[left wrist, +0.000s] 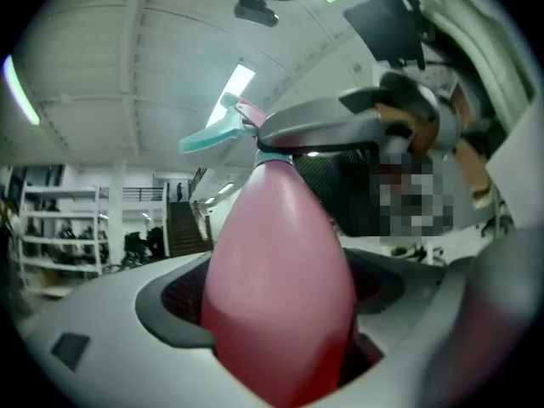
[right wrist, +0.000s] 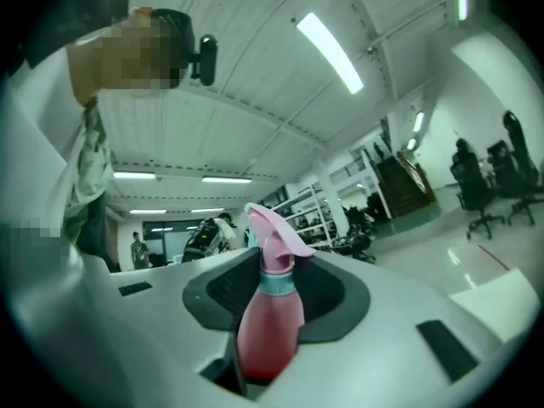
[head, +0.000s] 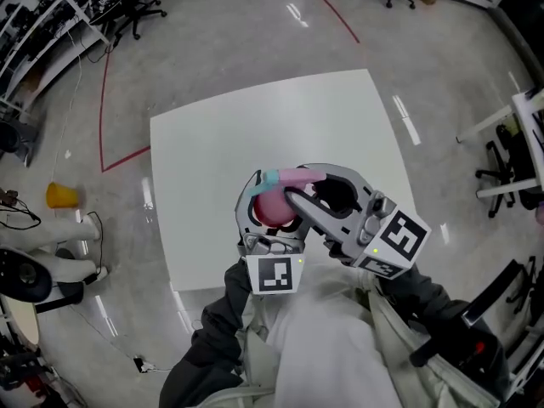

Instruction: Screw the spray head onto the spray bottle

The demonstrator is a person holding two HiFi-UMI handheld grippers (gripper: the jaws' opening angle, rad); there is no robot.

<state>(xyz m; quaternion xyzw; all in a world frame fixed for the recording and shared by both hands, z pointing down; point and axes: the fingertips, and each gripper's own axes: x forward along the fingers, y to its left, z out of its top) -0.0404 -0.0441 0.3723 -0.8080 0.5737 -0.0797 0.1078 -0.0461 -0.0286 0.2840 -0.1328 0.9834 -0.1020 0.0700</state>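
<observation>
The pink spray bottle (head: 272,208) is held up over the white table (head: 212,151), its body clamped between the pads of my left gripper (head: 272,204). In the left gripper view the body (left wrist: 280,279) fills the gap between the jaws. On its neck sits the pink spray head (head: 297,176) with a teal trigger (left wrist: 208,134) and a teal collar (right wrist: 276,283). My right gripper (head: 303,183) comes in from the right and is shut on the spray head (right wrist: 272,232). One of its grey fingers (left wrist: 340,121) lies across the head's base. The bottle's bottom is hidden.
Both grippers hang above the table's near half. On the floor around it are a yellow object (head: 61,195) and white machine parts (head: 38,266) at the left, office chairs (head: 136,7) at the back, and a desk frame (head: 518,126) at the right.
</observation>
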